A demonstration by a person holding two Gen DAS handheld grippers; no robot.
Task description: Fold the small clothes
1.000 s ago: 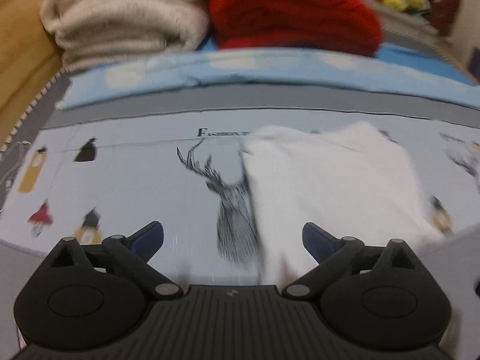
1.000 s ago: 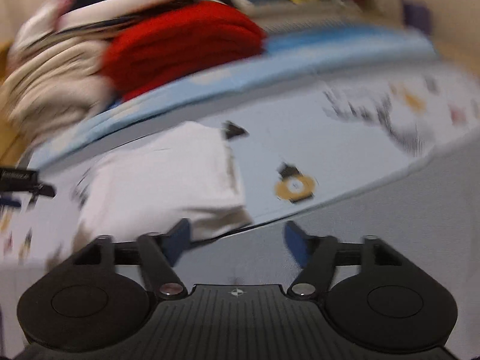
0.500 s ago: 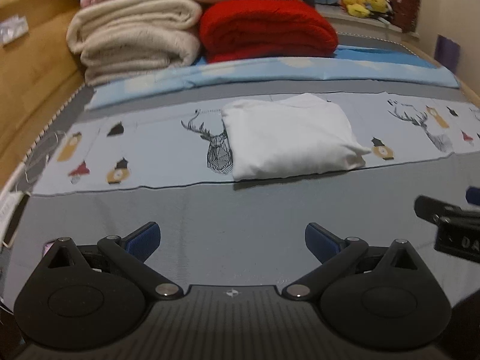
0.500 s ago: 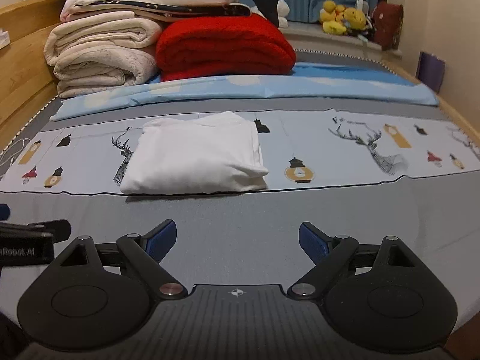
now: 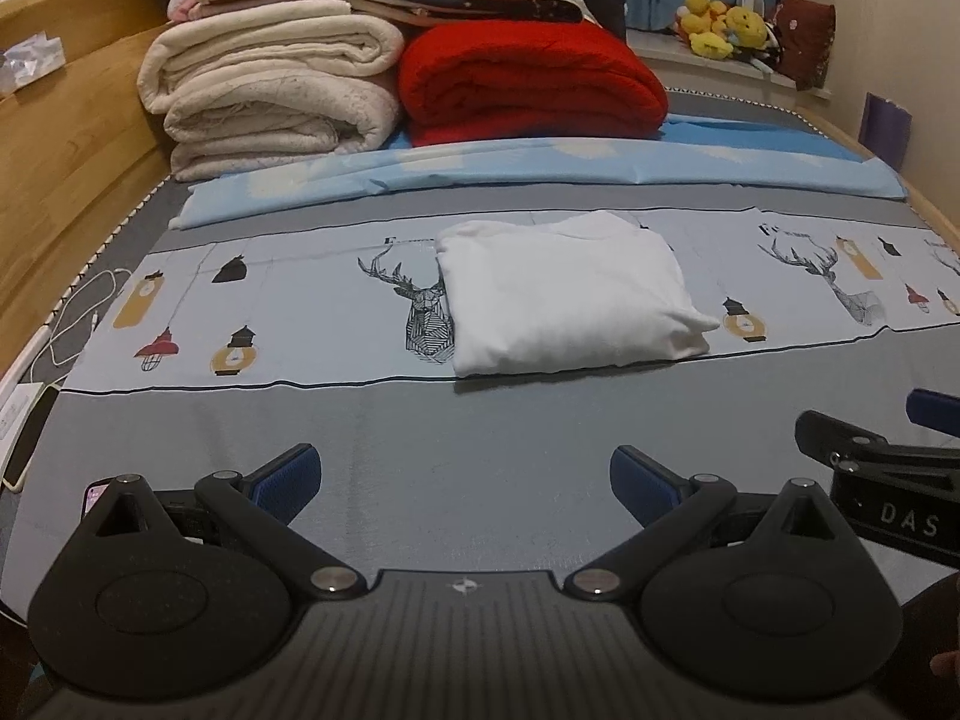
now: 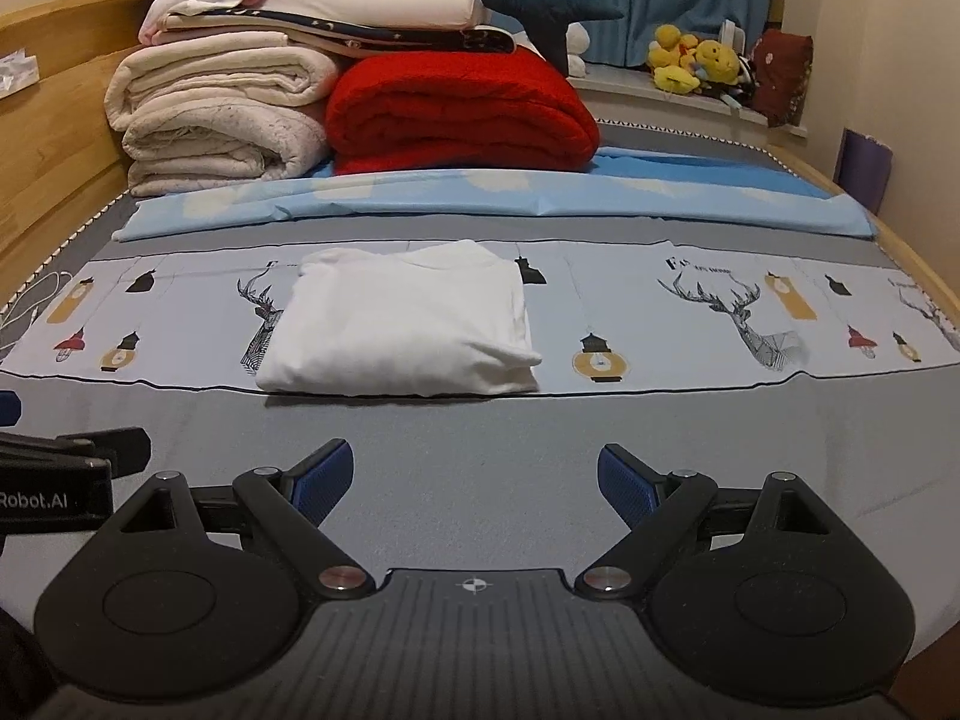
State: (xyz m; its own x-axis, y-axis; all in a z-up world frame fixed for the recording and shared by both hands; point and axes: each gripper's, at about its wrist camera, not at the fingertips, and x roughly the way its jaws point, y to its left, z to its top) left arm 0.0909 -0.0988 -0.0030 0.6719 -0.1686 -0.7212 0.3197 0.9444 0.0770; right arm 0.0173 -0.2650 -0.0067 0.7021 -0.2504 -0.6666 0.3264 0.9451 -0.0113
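Note:
A small white garment (image 5: 564, 294) (image 6: 402, 321) lies folded into a neat rectangle on the printed band of the bed sheet (image 5: 288, 306). Both grippers hover over the plain grey part of the sheet, well short of the garment. My left gripper (image 5: 465, 477) is open with nothing between its blue pads. My right gripper (image 6: 474, 477) is open too and empty. Each wrist view catches the other gripper at its edge: the right gripper's side (image 5: 882, 474) in the left wrist view, the left gripper's side (image 6: 60, 468) in the right wrist view.
Folded cream blankets (image 5: 270, 96) and a red blanket (image 5: 528, 84) are stacked at the bed's far end behind a light blue sheet (image 5: 540, 168). A wooden bed frame (image 5: 54, 138) runs along the left. A white cable (image 5: 78, 324) and a phone (image 5: 27, 438) lie at the left edge.
Both grippers have pulled back and up from the white garment, which now lies farther off on the sheet. The views have steadied in the last half second.

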